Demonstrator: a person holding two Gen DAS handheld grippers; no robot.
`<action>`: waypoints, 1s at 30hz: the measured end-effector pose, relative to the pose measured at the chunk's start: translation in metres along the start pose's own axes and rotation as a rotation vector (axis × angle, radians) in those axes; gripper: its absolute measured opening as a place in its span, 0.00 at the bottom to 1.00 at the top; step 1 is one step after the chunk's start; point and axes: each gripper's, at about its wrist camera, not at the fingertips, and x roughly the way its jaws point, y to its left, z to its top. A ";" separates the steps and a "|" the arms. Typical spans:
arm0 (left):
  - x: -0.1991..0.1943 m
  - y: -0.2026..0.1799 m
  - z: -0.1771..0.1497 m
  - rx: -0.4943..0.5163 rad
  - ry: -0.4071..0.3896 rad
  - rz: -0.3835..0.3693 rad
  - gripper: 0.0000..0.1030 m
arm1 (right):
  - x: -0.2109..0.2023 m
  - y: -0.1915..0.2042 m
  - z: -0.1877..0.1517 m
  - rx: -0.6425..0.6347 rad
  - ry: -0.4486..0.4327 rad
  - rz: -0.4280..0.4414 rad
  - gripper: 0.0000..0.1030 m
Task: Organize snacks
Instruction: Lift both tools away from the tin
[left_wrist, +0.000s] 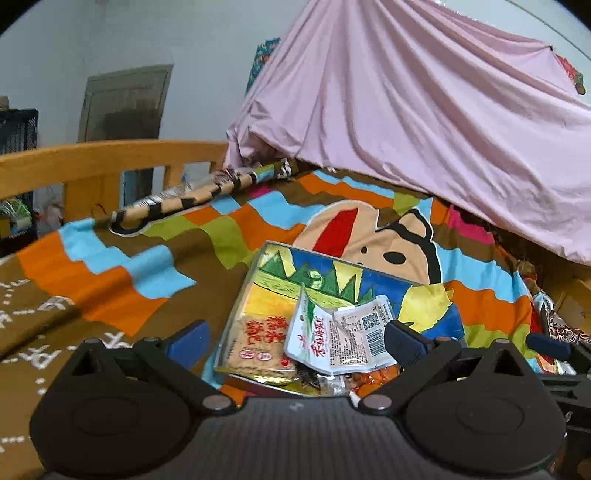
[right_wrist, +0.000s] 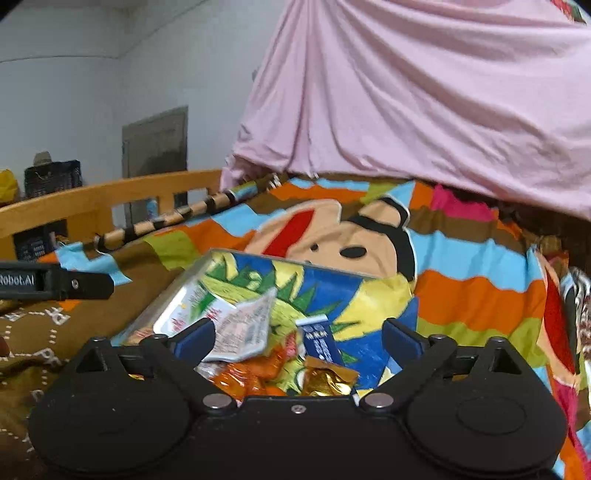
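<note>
A shallow tray with a bright painted bottom lies on the bed and holds several snack packets. In the left wrist view a tan packet with red characters and a white packet with a barcode lie in it. My left gripper is open just above them. In the right wrist view the tray holds white packets, orange packets, a blue-white packet and a gold one. My right gripper is open over them, holding nothing.
The bed has a colourful cartoon blanket and a wooden rail at the far left. A pink sheet hangs behind the tray. A striped rolled object lies along the rail. The left gripper's body shows at the right view's left edge.
</note>
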 end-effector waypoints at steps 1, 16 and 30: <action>-0.008 0.001 -0.001 0.004 -0.012 0.002 0.99 | -0.006 0.002 0.001 -0.001 -0.013 0.004 0.97; -0.106 0.027 -0.030 0.097 -0.052 0.057 0.99 | -0.097 0.048 -0.007 0.009 -0.048 0.084 0.99; -0.170 0.040 -0.064 0.138 -0.033 0.118 0.99 | -0.156 0.064 -0.037 0.035 0.012 0.060 0.99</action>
